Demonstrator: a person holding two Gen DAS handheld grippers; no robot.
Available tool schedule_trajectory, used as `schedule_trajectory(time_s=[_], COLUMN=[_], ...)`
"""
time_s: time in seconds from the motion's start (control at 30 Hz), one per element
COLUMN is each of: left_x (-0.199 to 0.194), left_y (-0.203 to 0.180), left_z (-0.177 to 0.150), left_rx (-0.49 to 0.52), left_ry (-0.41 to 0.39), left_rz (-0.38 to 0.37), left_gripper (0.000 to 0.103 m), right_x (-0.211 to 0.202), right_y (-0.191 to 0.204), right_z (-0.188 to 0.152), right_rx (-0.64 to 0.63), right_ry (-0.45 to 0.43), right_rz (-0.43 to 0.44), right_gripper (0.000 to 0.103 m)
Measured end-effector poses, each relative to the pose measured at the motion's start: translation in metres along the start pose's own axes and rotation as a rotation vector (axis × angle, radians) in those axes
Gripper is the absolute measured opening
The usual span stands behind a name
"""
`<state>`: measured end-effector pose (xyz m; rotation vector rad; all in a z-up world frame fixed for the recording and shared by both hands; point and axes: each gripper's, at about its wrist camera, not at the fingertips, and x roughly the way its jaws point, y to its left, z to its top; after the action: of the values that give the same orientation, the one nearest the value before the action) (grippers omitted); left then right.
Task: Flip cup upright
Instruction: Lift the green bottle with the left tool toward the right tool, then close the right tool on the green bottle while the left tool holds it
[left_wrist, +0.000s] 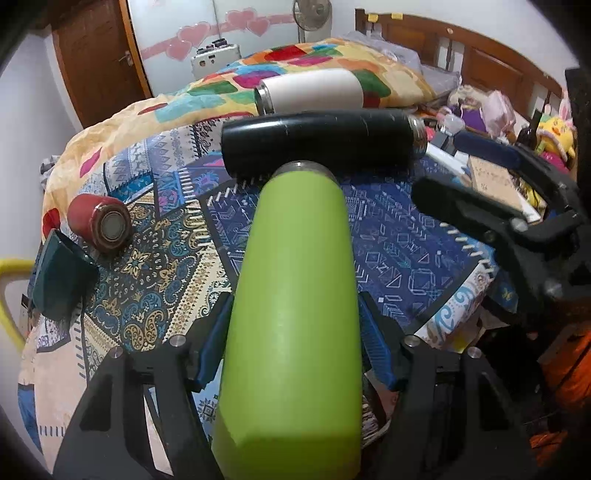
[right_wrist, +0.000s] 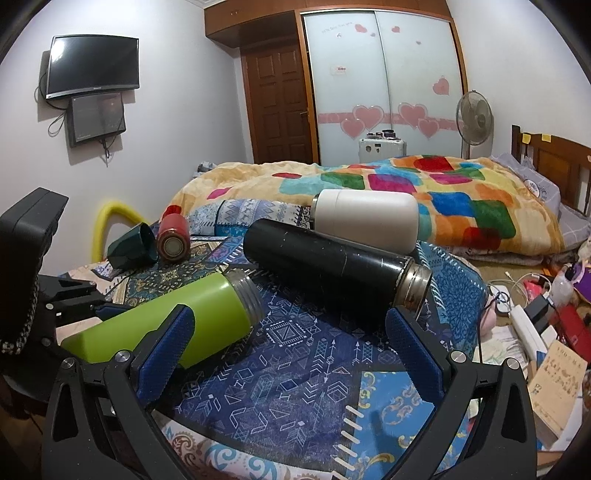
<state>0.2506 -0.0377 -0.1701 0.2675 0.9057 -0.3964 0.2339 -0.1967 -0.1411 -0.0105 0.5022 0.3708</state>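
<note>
A lime green flask cup (left_wrist: 295, 295) lies on its side on the patterned blue cloth (left_wrist: 399, 236), its steel mouth pointing away. My left gripper (left_wrist: 295, 332) is shut on the green cup's body, a blue pad on each side. In the right wrist view the green cup (right_wrist: 177, 321) lies at the left with the left gripper (right_wrist: 66, 306) around its base. My right gripper (right_wrist: 291, 343) is open and empty above the cloth, just right of the green cup; it also shows in the left wrist view (left_wrist: 480, 206).
A black flask (right_wrist: 332, 266) and a white flask (right_wrist: 365, 218) lie on their sides behind. A red cup (right_wrist: 173, 236) and a dark green cup (right_wrist: 133, 247) lie at the far left. Colourful blanket (right_wrist: 443, 192) behind; clutter (right_wrist: 535, 325) at the right.
</note>
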Motion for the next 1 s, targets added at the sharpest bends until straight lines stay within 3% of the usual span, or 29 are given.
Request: schedule_trajectory(time_s=[0.17,0.3,0.4,0.53,1.0], left_x=[-0.035,-0.055,-0.049,-0.035,-0.037], left_y=[0.012,0.045,0.074,0.093,0.107], left_z=[-0.001,-0.004,-0.014,-0.032,-0.053], left_rx=[-0.020,-0.074,-0.131,-0.158,-0.205], left_ry=[-0.086,-0.145,-0.106,-0.049,-0.085], left_rz=[0.010,0.094,0.141,0.135,0.052], left_gripper=[0.069,0.092,0.092,0.092,0.091], right_x=[0.002,0.010,0.019,0.030,0.054], right_y=[0.000,0.001,0.006,0.015,0.025], right_z=[0.000,-0.003,-0.008,-0.012,0.001], right_rx=[-0.002,-0.005,-0.021,-0.040,-0.115], right_ry=[0.008,0.032,0.068,0.109,0.182], right_rz=[-0.007,-0.003,0.002,0.023,0.050], right_gripper=[0.103,0.103,0.103,0.103,0.103])
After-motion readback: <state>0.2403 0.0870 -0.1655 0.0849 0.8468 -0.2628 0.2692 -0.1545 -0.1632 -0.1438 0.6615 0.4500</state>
